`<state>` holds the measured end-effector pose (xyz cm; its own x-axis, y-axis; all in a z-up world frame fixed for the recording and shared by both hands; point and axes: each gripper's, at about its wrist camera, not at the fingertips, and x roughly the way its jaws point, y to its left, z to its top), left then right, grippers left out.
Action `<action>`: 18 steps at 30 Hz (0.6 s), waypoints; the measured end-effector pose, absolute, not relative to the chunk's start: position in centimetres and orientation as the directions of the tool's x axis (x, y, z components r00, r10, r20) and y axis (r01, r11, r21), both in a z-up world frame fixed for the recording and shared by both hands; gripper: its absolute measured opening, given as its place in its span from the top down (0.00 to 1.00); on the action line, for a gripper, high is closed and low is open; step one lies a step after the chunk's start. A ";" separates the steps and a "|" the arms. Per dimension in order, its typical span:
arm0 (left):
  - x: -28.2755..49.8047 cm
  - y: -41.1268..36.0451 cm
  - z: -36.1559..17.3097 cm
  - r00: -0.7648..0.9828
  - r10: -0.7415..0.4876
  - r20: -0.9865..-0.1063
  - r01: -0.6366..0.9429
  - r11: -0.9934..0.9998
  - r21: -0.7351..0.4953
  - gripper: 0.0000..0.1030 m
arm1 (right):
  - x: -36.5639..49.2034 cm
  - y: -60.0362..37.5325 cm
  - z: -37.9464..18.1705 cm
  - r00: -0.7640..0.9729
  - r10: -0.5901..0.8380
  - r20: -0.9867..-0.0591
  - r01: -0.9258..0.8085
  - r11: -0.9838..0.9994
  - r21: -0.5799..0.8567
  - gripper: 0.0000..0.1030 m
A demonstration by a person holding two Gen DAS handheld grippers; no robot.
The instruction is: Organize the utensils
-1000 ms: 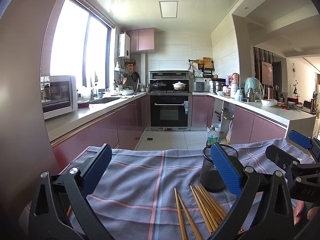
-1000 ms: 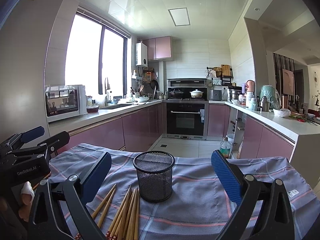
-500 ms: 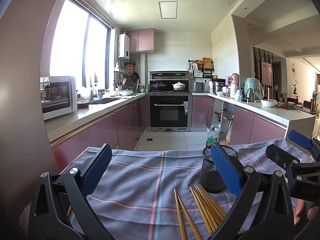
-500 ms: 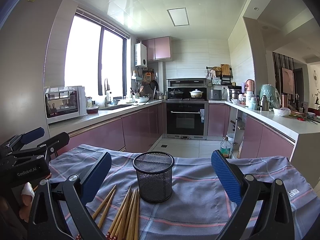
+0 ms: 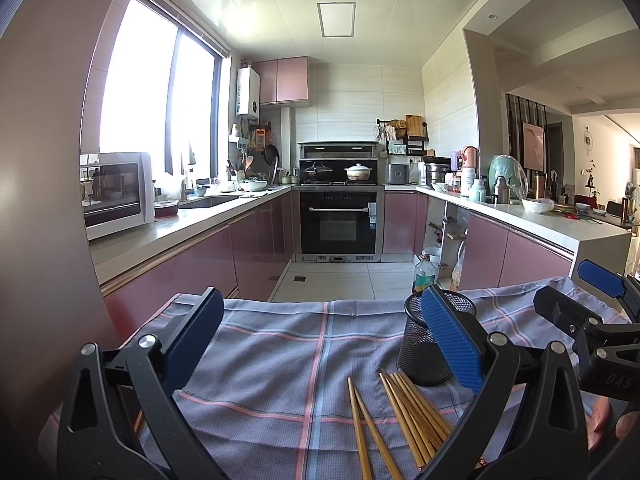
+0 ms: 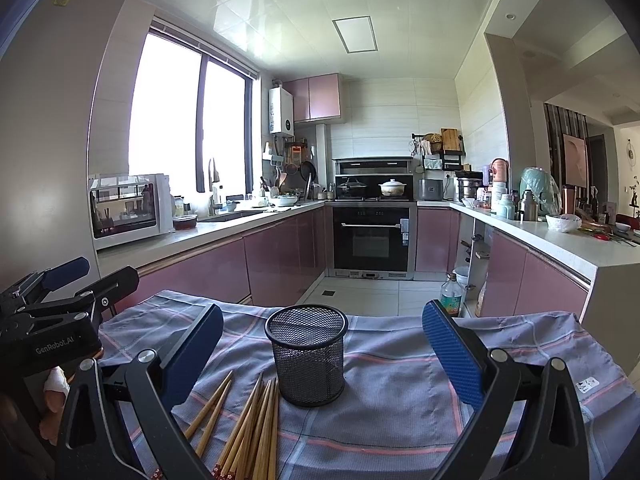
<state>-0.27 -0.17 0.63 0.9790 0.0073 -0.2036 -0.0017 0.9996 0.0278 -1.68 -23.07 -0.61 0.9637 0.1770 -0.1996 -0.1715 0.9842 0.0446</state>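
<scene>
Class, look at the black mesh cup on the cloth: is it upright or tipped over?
Upright. The mesh cup stands on its base on the cloth, round rim facing up; the chopsticks lie flat beside it.

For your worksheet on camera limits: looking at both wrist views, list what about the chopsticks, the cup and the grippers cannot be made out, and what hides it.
1. Chopsticks: exact count unclear; bundle overlaps, and the bottom edge and left finger cut it off in the right view.
2. Cup: partly hidden by the left gripper's right finger in the left view.
3. Cup interior: mesh too dark to tell if empty, right view.
4. Right gripper: wide open; hand behind camera, unseen.
</scene>
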 end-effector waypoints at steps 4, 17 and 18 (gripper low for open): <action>-0.2 -0.1 0.9 0.979 0.006 -0.206 -0.001 1.000 0.027 0.05 | -1.6 -23.1 -0.6 0.963 0.178 -0.202 -0.172 0.984 0.046 0.06; -0.1 -0.2 0.9 0.978 0.000 -0.210 0.006 1.000 0.026 0.05 | -1.5 -23.1 -0.5 0.963 0.182 -0.201 -0.176 0.983 0.048 0.06; 0.0 -0.2 0.8 0.977 -0.002 -0.212 0.008 1.000 0.027 0.05 | -1.5 -23.1 -0.5 0.962 0.184 -0.203 -0.178 0.983 0.048 0.06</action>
